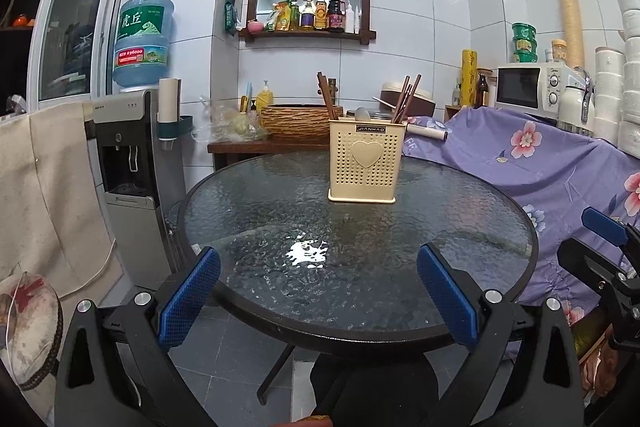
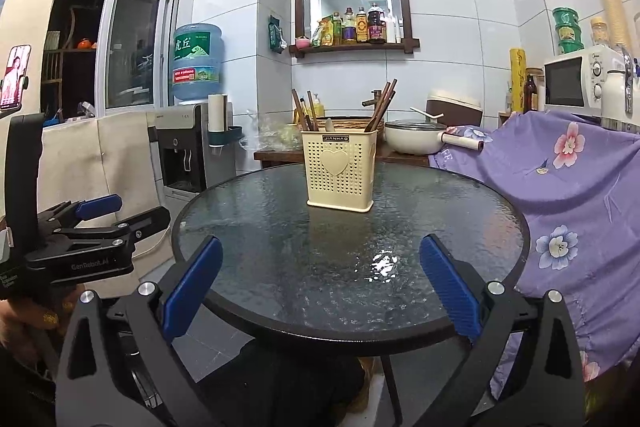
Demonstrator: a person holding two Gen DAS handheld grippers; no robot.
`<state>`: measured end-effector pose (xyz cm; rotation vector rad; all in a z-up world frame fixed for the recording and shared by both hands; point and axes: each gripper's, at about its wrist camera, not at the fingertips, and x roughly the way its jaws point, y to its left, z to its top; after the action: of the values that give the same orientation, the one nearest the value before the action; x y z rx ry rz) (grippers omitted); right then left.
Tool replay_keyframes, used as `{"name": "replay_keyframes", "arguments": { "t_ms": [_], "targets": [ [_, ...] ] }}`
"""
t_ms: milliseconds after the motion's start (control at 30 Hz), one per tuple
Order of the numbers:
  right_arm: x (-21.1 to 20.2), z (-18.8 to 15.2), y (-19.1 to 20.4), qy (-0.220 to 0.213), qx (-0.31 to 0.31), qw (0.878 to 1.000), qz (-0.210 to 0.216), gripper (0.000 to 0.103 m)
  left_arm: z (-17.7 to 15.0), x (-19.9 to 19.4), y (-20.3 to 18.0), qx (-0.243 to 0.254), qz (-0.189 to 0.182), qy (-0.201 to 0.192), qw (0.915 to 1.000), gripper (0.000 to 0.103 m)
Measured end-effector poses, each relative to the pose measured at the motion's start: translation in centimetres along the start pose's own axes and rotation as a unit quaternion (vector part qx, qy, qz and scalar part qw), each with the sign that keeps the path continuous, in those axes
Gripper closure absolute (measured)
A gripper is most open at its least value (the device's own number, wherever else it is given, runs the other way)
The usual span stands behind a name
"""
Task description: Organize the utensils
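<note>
holder (image 1: 366, 165) cream, perforated, heart on its front, upright on the round glass table (image 1: 256, 227), toward the far edge, a little right of centre in the left view. chopsticks (image 1: 406, 99) brown, leaning out of its right compartment; a second bunch (image 1: 325, 95) in the left one. pale spoon (image 1: 362, 113) just showing above the rim between them. rest of the glass bare but for a glare patch near the front edge.

left gripper (image 1: 318, 277) low at the near edge of the table, blue pads spread wide, nothing between them. right gripper (image 2: 320, 273) likewise at the near edge, pads wide apart, nothing held. both well apart from the holder. in the right view the left gripper shows at the left, off the table's left edge, a hand (image 2: 36, 319) under it.

purple flowered cloth (image 1: 560, 163) just beside the table's right edge.
</note>
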<state>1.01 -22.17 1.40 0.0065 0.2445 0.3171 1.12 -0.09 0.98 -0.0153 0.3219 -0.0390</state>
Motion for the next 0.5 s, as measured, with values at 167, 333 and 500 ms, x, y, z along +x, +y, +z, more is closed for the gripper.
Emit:
{"name": "replay_keyframes", "arguments": {
  "t_ms": [167, 333, 500],
  "targets": [
    [0.10, 0.06, 0.02, 0.002, 0.003, 1.000, 0.002, 0.006, -0.01, 0.01, 0.07, 0.000, -0.001, 0.002, 1.0000, 0.006],
    [0.06, 0.01, -0.02, 0.004, 0.001, 1.000, 0.002, 0.006, -0.15, 0.16, 0.11, -0.002, -0.001, 0.005, 1.0000, 0.006],
    [0.06, -0.09, -0.05, 0.005, 0.001, 1.000, 0.003, 0.006, -0.19, 0.28, 0.25, -0.007, -0.003, 0.009, 0.9999, 0.006]
  ]
}}
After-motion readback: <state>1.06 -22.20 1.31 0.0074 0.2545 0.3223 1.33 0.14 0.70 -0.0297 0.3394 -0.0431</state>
